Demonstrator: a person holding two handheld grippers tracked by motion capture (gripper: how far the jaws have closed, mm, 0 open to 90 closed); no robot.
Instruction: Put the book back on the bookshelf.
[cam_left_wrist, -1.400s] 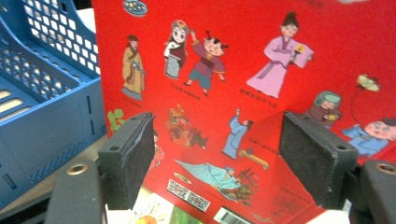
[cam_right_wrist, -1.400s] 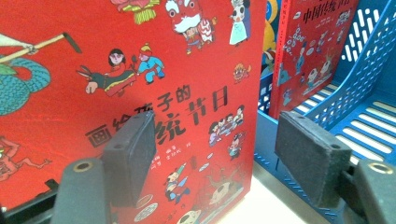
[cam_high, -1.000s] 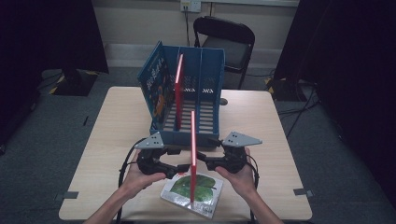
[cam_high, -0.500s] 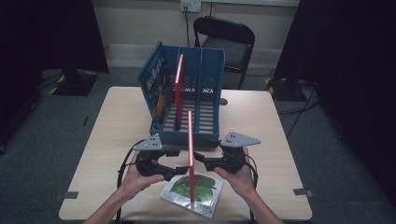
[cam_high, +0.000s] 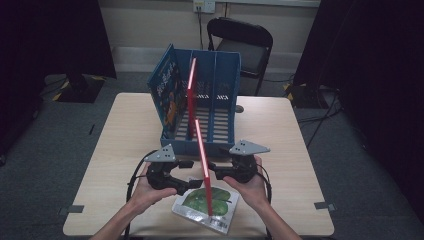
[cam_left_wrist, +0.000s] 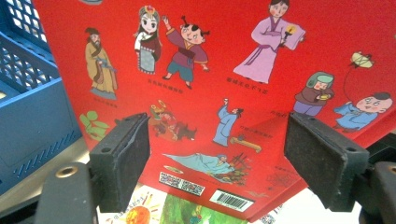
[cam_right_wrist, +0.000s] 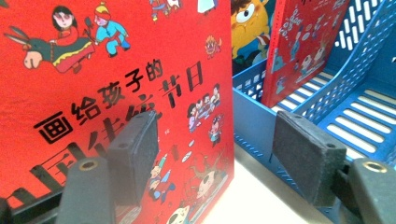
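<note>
Red book upright between left tool and right tool.

Red cartoon-figure book, blue slotted rack, green-leaf book, tan table

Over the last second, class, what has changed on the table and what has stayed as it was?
The upright red book between the left gripper and right gripper has tipped its top edge slightly leftward, and the right gripper edged left with it. Both grippers' jaws remain open. The blue rack and green book stayed put.
</note>
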